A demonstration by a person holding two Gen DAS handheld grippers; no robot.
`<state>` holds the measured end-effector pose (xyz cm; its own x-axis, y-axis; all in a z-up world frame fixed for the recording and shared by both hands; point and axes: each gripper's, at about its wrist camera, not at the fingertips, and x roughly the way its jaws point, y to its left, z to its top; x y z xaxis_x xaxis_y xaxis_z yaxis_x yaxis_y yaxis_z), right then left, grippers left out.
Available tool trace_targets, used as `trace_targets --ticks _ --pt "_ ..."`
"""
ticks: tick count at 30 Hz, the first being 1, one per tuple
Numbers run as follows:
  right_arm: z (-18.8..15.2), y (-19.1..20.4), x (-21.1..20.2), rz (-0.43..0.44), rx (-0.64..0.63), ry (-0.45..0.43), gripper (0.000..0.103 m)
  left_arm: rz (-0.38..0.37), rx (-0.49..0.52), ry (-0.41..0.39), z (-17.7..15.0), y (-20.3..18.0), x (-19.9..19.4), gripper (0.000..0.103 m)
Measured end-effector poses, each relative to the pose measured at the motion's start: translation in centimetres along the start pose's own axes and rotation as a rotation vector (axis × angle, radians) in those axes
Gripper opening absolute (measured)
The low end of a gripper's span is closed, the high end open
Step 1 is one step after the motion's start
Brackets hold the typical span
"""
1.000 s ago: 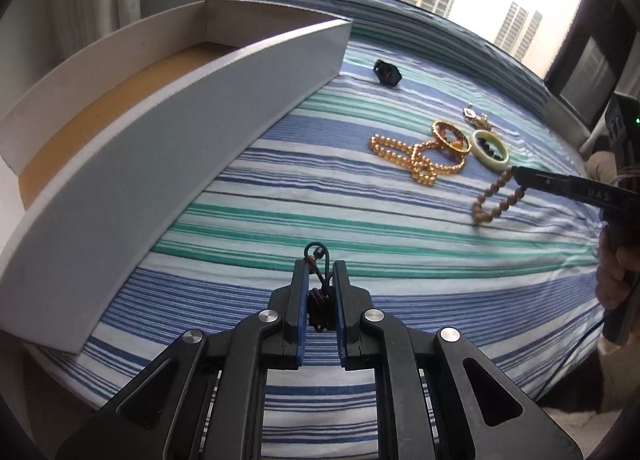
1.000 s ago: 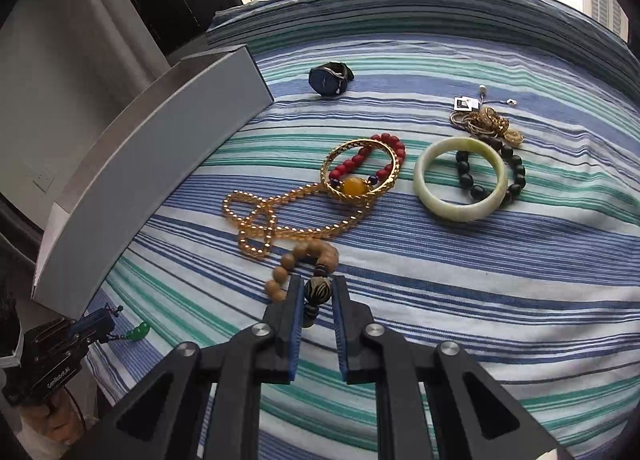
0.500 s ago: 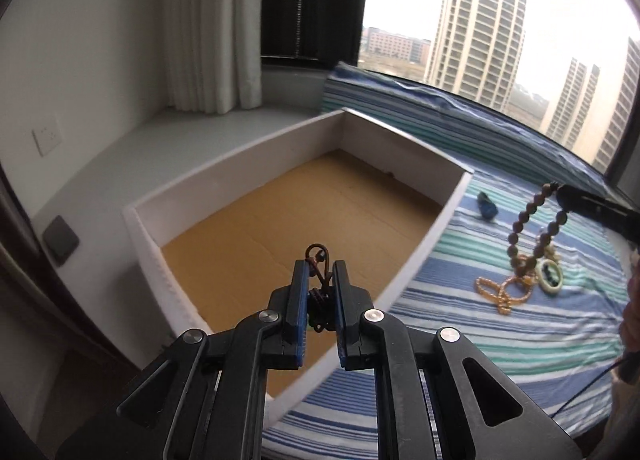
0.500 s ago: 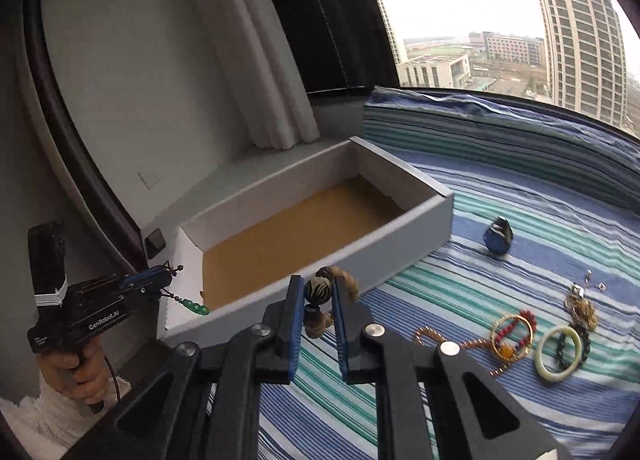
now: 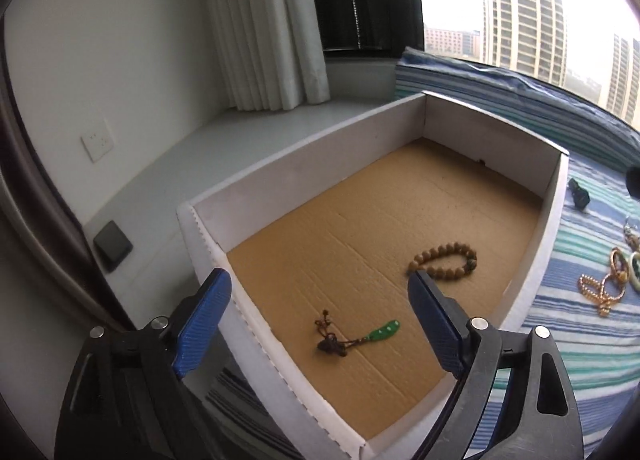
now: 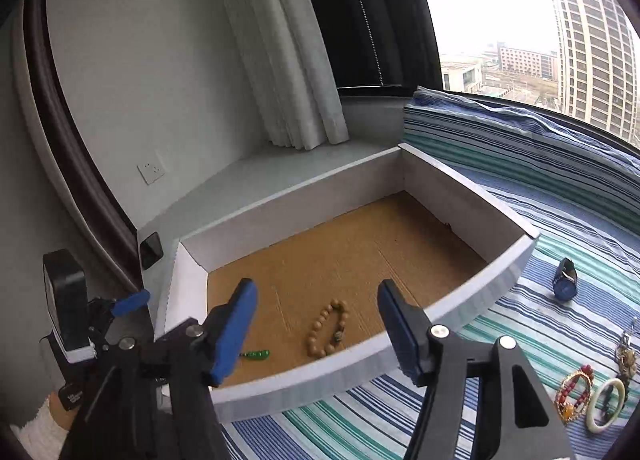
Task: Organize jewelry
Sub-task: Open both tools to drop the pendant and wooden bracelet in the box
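My left gripper (image 5: 320, 310) stands spread wide, its ribbed blue pads (image 5: 200, 324) having just been opening with nothing pinched between them. Below it, on the corrugated brown floor of the box (image 5: 304, 164), lies the pendant (image 5: 356, 338): a smooth green curved charm on a knotted dark cord. Farther in rests the bracelet (image 5: 444, 260), a loop of round matte wooden beads with one darker bead.

My right gripper (image 6: 314, 326) has also just been opening and grips nothing; the bracelet (image 6: 326, 330) shows between its jaws, flat on the cardboard below. The box has smooth white walls, serrated at the cut edges.

It sits on a striped cloth (image 6: 560, 244) in blue, green and white. On the cloth remain a dark watch (image 6: 564, 280), a glossy pale bangle (image 6: 606, 404), a gold bangle with red beads (image 6: 574, 390) and a gold bead chain (image 5: 600, 292).
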<state>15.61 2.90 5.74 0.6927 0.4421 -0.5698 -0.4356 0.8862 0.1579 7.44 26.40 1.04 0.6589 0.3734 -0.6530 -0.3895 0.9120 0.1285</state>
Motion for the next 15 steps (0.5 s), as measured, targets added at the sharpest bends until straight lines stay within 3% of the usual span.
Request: trace_targets --ticks 4,6,10,15 --pt "-5.1 -1.3 -3.5 -0.1 -0.066 -0.01 0.064 -0.059 -0.056 -0.073 0.4 -1.3 0.1 0.091" --pt "-8.3 -1.9 -4.9 -0.144 -0.078 -0.004 0.064 -0.06 -0.055 -0.059 0.5 -2.3 1.3 0.091" --pt "-14.7 -4.0 -7.5 -0.227 -0.023 0.044 0.064 0.053 0.004 -0.082 0.7 -4.4 1.6 0.091" --pt "-20.5 -7.1 -10.9 -0.34 0.065 0.083 0.064 0.094 0.059 -0.044 0.1 -4.9 2.3 0.091"
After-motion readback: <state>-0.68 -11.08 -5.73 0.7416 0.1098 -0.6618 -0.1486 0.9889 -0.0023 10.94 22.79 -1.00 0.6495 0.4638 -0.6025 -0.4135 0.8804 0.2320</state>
